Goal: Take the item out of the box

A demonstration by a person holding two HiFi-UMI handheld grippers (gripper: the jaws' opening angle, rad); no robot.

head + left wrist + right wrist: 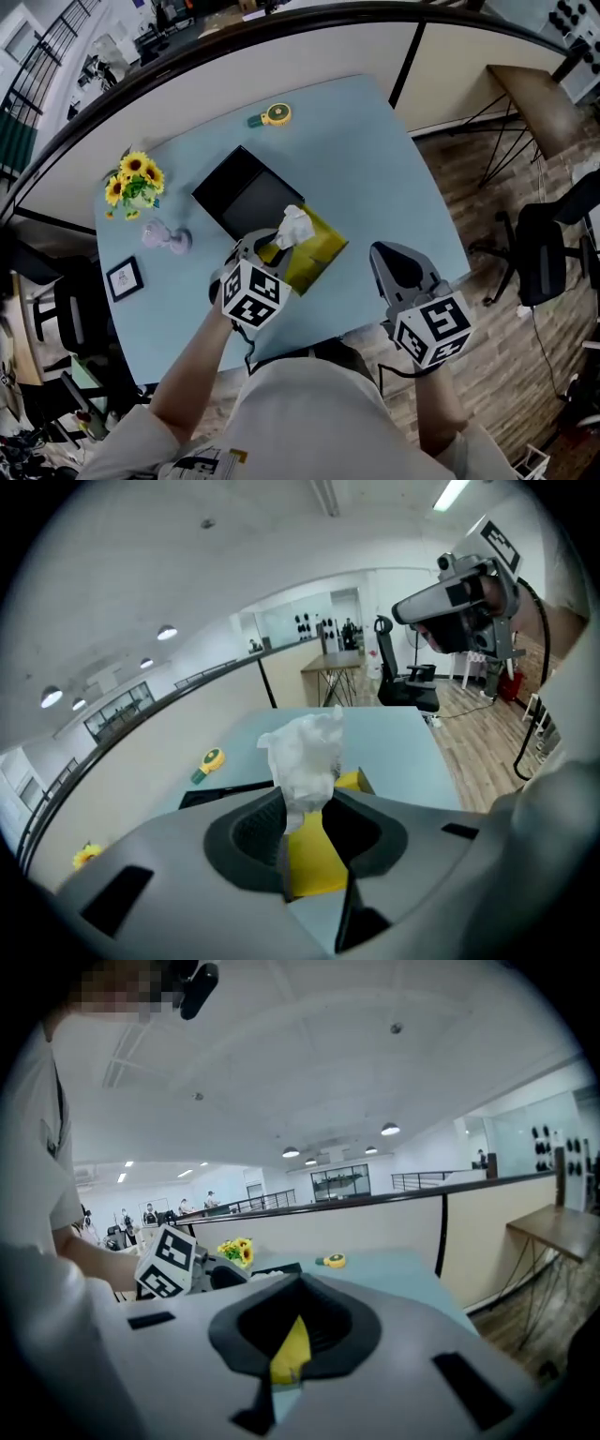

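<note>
Blue table point(375, 169): left gripper point(272, 246) clamped on white tissue point(294, 225) over yellow box point(319, 251); right gripper point(382, 255) at 3 o'clock, jaws together, empty. Black tray point(246, 192) at 11 o'clock.

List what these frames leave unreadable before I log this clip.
1. Inside of the yellow box: head view, covered by the white tissue and left gripper.
2. Print in the small frame: head view, too small.
3. Right gripper view: the right gripper and its own body hide all but a sliver of the box.

I wear a white short-sleeved shirt point(319, 422); my grey left gripper point(266, 247) and right gripper point(397, 266) each bear a black-and-white marker cube point(253, 295).
</note>
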